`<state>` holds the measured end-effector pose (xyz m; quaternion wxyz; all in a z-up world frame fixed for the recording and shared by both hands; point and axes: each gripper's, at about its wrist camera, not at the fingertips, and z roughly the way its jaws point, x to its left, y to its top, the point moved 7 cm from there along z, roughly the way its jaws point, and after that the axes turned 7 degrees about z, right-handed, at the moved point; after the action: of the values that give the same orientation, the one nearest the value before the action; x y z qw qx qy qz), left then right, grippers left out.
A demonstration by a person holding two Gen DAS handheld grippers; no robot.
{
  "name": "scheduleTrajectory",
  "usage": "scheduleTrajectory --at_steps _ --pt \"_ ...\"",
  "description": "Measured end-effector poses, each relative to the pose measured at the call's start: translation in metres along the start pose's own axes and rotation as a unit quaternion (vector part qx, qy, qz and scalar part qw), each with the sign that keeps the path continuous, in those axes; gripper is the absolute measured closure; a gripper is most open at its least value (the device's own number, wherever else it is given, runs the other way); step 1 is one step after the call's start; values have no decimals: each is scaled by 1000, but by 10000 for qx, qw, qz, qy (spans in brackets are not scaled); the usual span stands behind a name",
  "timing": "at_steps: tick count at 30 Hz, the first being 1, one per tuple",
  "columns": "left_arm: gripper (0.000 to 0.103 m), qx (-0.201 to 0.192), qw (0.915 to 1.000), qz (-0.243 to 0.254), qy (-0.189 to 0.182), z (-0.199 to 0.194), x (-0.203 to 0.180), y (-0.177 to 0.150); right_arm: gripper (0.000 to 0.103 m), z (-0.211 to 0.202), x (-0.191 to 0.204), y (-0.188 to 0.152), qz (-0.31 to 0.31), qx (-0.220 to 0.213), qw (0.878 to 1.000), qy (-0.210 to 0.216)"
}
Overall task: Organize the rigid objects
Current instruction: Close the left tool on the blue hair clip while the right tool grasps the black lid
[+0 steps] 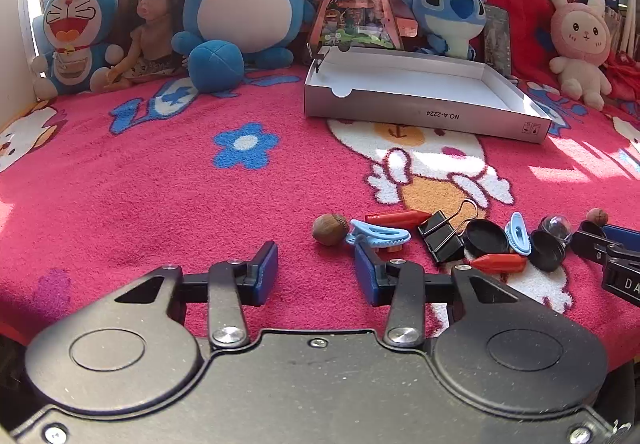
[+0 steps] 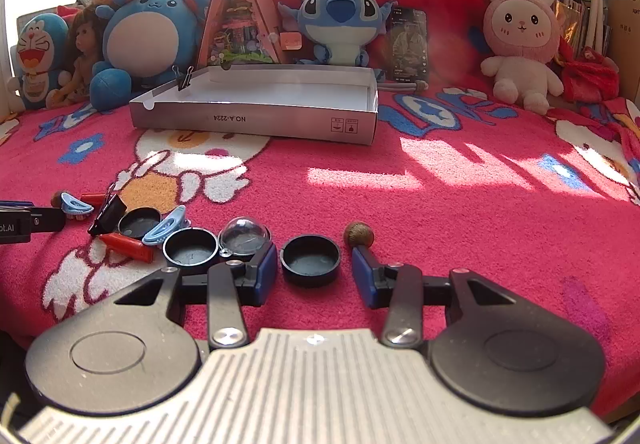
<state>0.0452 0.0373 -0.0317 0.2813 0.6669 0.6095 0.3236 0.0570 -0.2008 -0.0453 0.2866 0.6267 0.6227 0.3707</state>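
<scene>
On the pink cartoon blanket (image 2: 440,203) the small rigid items lie in a loose cluster. The right gripper (image 2: 314,276) is spread wide with nothing held; a black round cap (image 2: 310,260) sits between its fingers without touching either, and a brown nut (image 2: 359,234) rests at 1 o'clock, just off the right fingertip. At 10 o'clock of that gripper are a clear dome capsule (image 2: 244,236), another black cap (image 2: 190,246), a red crayon (image 2: 127,247) and a blue clip (image 2: 167,230). The left gripper (image 1: 317,272) is likewise released and empty, hovering over bare blanket, with a second nut (image 1: 330,229) at its 12 o'clock and a black binder clip (image 1: 440,236) at 2 o'clock. The open white box (image 1: 424,99) lies well apart, toward 12 o'clock, before the plush toys (image 1: 248,11)
</scene>
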Motion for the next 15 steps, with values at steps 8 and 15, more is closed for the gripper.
scheduleTrajectory --at_steps 8,15 --pt "65 -128 9988 323 -331 -4 -27 3 46 -2 3 -2 -76 -21 10000 2" --pt "66 -237 9989 354 -215 7 -29 6 46 -3 4 -3 -134 -51 9999 35"
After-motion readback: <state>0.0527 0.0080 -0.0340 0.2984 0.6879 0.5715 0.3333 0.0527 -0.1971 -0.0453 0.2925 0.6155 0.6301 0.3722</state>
